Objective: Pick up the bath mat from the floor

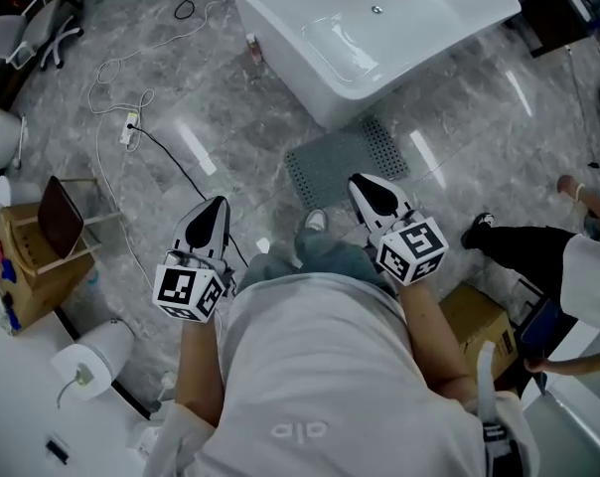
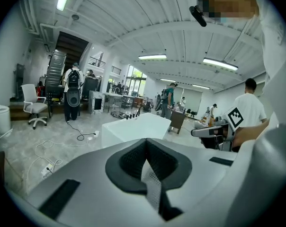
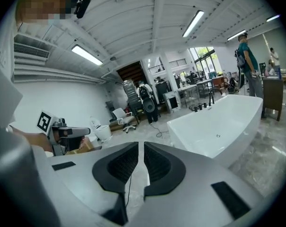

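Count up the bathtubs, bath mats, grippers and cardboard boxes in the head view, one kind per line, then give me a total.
bathtub: 1
bath mat: 1
grippers: 2, left gripper and right gripper
cardboard boxes: 2, left box and right box
Total: 6

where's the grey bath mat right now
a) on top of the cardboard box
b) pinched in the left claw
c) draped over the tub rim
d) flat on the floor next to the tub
D: the grey dotted rubber bath mat lies flat on the grey marble floor, right beside the base of the white rectangular bathtub.
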A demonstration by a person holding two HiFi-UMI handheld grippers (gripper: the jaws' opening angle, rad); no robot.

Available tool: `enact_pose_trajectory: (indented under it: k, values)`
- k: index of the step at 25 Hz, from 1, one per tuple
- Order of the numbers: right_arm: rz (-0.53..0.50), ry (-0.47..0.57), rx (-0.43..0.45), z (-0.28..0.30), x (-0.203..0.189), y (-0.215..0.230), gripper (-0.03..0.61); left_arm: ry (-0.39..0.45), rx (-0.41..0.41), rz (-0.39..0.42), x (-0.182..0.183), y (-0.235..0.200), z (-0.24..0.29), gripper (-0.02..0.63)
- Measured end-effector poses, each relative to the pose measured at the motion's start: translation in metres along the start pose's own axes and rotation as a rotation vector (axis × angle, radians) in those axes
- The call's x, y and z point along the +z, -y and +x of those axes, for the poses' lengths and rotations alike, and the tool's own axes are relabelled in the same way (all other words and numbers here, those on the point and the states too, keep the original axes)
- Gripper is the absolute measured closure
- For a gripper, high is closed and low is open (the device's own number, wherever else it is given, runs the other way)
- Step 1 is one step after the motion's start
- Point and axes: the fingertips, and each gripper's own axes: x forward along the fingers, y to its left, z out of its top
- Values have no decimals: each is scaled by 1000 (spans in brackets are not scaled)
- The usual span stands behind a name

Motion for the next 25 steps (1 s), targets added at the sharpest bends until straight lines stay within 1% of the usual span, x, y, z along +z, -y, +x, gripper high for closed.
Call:
enact_pose_trajectory:
  k: [4, 8, 10, 13, 16, 22, 25]
  values:
    - [9, -50, 39, 17, -11, 20, 520, -24, 42, -14, -4, -2, 17, 598]
    - [20, -97, 52, 38, -27, 31, 492, -61, 57, -14, -15, -7, 29, 598]
    - [26, -111, 47, 50, -33, 37, 486, -84, 61, -10, -22, -12, 35, 598]
    - [35, -145, 38, 70, -46, 39, 466, -112, 61, -25, -34, -25, 38, 598]
    - [44, -192, 29, 92, -63, 40, 429, -134, 59, -46, -46, -41, 39, 598]
    - [60, -297, -10, 128, -108, 50, 357, -183, 55, -83, -72, -76, 40, 598]
    - [69, -356, -24, 148, -135, 51, 344, -219, 55, -113, -92, -97, 38, 598]
